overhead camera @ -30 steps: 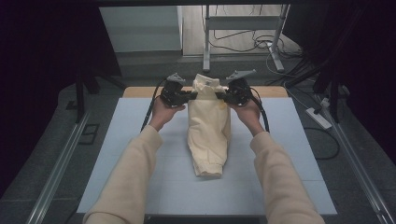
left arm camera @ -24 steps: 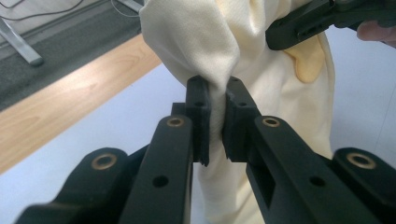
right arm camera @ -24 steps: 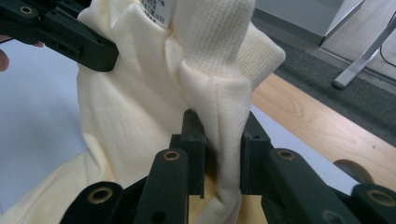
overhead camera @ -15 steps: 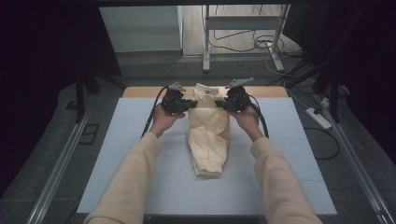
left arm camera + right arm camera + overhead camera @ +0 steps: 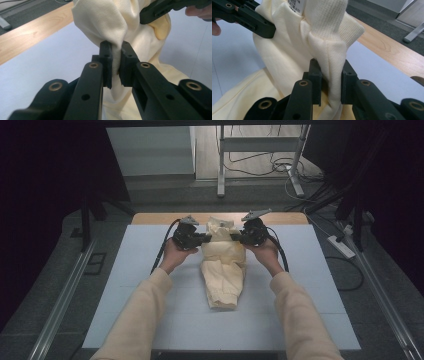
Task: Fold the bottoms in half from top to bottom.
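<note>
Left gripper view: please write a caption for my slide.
Left gripper shut on a fold of the cream garment above the pale blue mat.

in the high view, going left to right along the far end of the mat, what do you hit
left hand → left gripper → cream garment → right gripper → right hand. Both grippers are clamped on the garment's raised top end.

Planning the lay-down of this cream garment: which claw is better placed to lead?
Neither clearly. The left claw and right claw each pinch a bunched top edge of the cream garment, level with each other. Its cuffed end lies on the white mat; lowering both together looks best.
</note>
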`<state>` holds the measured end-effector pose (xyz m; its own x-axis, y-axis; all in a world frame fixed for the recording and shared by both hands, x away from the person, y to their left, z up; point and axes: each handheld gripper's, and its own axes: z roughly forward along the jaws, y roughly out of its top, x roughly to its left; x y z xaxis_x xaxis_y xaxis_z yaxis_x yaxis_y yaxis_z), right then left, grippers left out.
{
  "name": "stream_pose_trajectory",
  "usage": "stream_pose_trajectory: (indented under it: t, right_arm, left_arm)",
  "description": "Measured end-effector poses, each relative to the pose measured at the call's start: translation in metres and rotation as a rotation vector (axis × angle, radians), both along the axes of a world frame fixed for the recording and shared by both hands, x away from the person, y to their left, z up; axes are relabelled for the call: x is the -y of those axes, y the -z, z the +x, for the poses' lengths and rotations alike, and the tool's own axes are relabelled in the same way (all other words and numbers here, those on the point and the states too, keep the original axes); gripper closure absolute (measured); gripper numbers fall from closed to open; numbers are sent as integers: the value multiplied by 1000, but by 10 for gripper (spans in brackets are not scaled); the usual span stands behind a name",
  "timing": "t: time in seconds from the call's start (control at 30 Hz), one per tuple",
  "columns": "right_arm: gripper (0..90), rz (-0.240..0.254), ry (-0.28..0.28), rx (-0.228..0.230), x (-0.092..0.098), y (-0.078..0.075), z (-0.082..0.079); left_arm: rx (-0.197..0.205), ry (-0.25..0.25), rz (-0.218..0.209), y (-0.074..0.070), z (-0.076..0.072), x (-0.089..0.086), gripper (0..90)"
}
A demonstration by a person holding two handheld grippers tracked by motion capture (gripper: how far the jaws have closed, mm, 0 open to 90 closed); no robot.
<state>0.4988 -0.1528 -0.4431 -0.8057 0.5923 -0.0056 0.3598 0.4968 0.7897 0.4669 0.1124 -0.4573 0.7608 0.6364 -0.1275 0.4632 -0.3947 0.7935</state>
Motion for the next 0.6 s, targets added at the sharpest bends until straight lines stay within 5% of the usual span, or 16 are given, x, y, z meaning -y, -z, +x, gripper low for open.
stream_pose_trajectory:
  t: [0.6]
  right_arm:
    - [751, -19, -27, -8, 3, 10, -24]
  left_arm:
    - [-7, 28, -10, 12, -24, 0, 819]
